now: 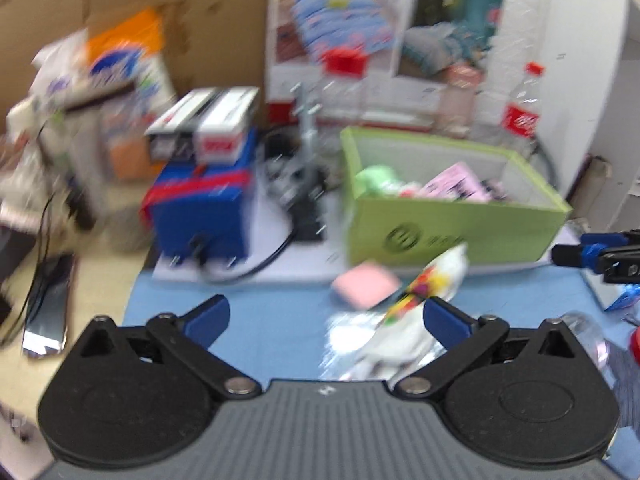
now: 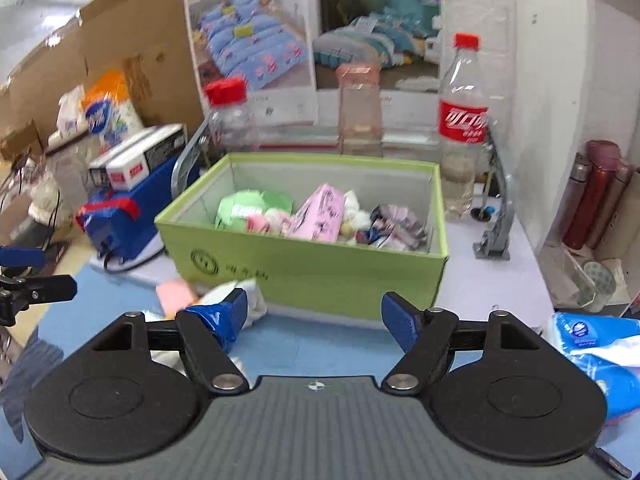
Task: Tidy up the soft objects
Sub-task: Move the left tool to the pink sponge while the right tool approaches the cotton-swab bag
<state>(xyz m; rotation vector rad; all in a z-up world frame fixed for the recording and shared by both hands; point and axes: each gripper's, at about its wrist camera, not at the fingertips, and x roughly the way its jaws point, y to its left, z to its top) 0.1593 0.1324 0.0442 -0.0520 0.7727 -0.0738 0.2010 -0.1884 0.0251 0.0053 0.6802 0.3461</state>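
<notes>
Surface: blue mat (image 1: 280, 320)
Left gripper (image 1: 326, 314): spread wide, white soft pack (image 1: 404, 336) against its right finger
Right gripper (image 2: 316, 314): spread wide, holding nothing
Green box (image 2: 320, 264): beyond

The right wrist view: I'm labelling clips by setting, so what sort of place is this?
Probably a cluttered storeroom or workshop bench, not a tidy home: a green box of soft packets on a blue mat, cardboard sheets against the wall, and a cola bottle among the clutter.

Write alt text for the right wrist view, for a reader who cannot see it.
The open right tool faces a green box holding soft items, among them a pink packet. In front of the box on the blue mat lie a white cloth and a pink pad. A cola bottle stands behind the box.
</notes>
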